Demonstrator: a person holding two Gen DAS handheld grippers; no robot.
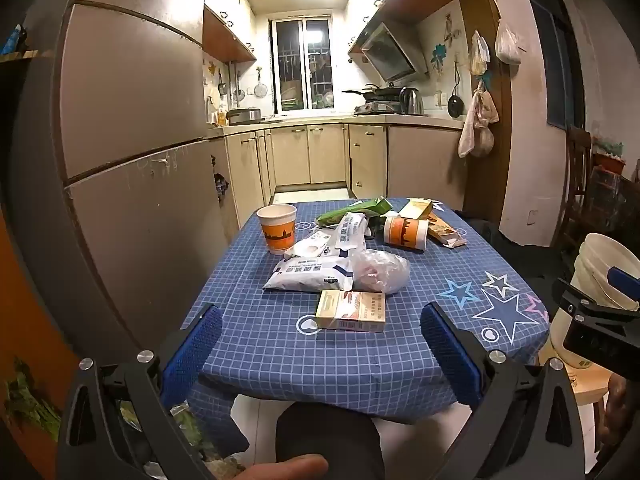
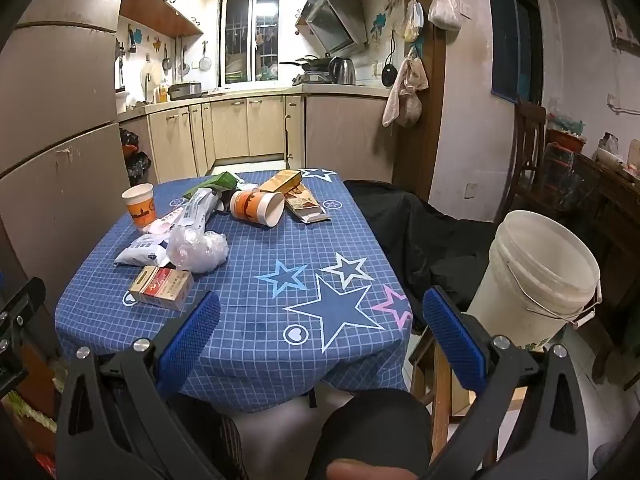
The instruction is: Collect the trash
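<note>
**Ann:** Blue checked cloth on the table [image 1: 400,344], and both tools hang short of its near edge. The left gripper [image 1: 320,340] has its jaws spread wide, nothing between them.

**Ben:** Same on the other side: the right gripper [image 2: 320,332] is fully apart and empty, over the near right corner where the big stars are printed.

**Ann:** Rubbish sits left and far. Nearest the front edge lies a small box [image 1: 351,311], then a crumpled clear bag [image 1: 380,270] touching a white packet [image 1: 308,274].

**Ben:** Behind those, an upright paper cup [image 1: 277,229] near the left edge, a tipped cup [image 2: 257,207] mid-table, a green carton [image 2: 218,182] and a yellow box [image 2: 281,181] by the far edge.

**Ann:** Open cloth runs all down the right half, clear to the edge.

**Ben:** And off that right edge, a white bucket [image 2: 536,276] stands on a wooden stool [image 2: 440,368], mouth open, beside a chair draped in dark cloth [image 2: 420,232].
</note>
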